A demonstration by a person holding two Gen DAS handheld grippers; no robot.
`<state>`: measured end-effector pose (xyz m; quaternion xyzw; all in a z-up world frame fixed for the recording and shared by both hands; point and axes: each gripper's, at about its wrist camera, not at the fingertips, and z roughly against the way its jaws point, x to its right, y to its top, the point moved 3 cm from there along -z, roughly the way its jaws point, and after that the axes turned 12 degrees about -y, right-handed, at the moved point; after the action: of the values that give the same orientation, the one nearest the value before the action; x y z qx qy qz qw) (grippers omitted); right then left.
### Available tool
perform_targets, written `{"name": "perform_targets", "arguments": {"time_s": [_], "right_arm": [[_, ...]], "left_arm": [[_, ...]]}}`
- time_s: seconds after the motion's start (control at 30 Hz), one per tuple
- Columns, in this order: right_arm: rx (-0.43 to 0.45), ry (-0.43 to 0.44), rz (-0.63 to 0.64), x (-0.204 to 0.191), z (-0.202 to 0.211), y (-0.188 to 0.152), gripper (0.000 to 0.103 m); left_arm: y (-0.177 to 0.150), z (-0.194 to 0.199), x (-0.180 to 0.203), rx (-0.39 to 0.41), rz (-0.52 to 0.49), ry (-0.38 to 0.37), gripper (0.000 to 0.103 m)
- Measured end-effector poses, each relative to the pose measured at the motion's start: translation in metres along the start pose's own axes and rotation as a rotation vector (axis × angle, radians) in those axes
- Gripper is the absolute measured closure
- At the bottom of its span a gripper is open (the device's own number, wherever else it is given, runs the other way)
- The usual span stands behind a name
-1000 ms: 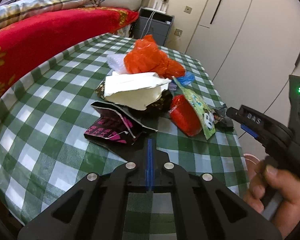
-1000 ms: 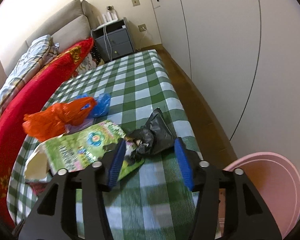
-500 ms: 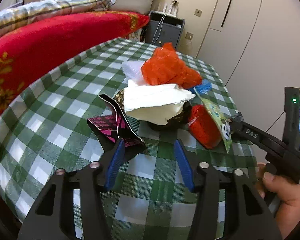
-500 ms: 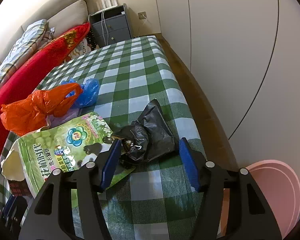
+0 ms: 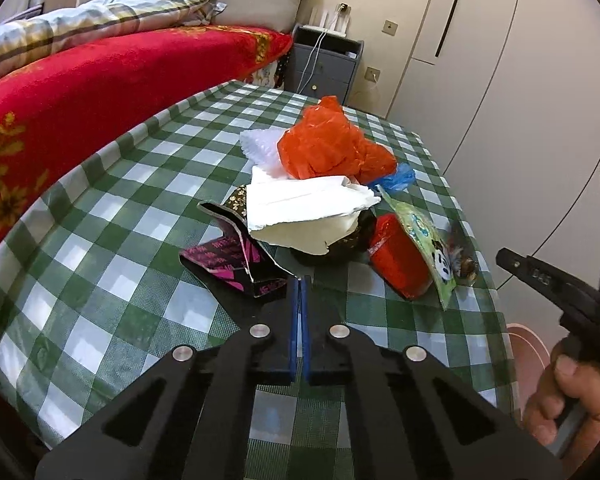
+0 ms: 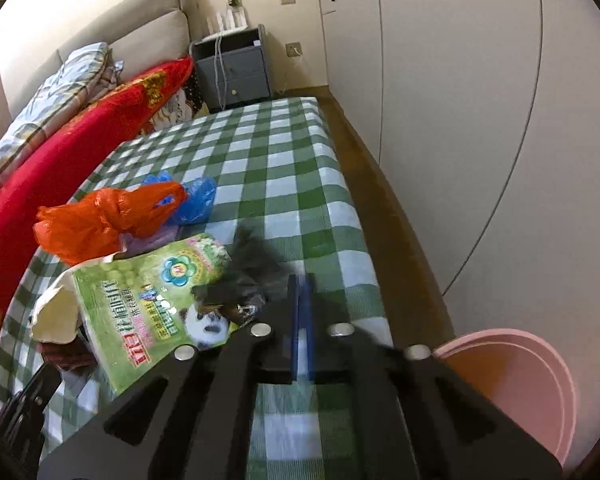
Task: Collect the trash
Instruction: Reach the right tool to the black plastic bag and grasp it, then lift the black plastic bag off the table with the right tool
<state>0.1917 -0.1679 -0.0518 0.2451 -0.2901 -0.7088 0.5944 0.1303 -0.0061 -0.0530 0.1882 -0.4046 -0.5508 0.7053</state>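
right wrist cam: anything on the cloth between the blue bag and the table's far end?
Nothing. In the right wrist view, the checked tablecloth runs bare from the blue bag to the far end.

both grippers' jaws now closed

The black bag (image 6: 256, 268) by the right gripper (image 6: 300, 284) is motion-blurred, so any grip is unclear. The pink basin (image 6: 540, 380) is cut off by the picture's edge.

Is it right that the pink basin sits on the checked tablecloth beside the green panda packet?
Not quite. The pink basin is off the table, down past its edge on the right, as the right wrist view shows. The green panda packet does lie on the checked tablecloth.
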Motion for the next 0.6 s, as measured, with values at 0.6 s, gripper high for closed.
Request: {"name": "perform_targets", "arguments": {"time_s": [0.6], "right_arm": [[-0.064, 0.124, -0.049, 0.009, -0.003, -0.027, 0.103]], "left_arm": [[-0.006, 0.011, 0.0, -0.005, 0.02, -0.039, 0.102]]}}
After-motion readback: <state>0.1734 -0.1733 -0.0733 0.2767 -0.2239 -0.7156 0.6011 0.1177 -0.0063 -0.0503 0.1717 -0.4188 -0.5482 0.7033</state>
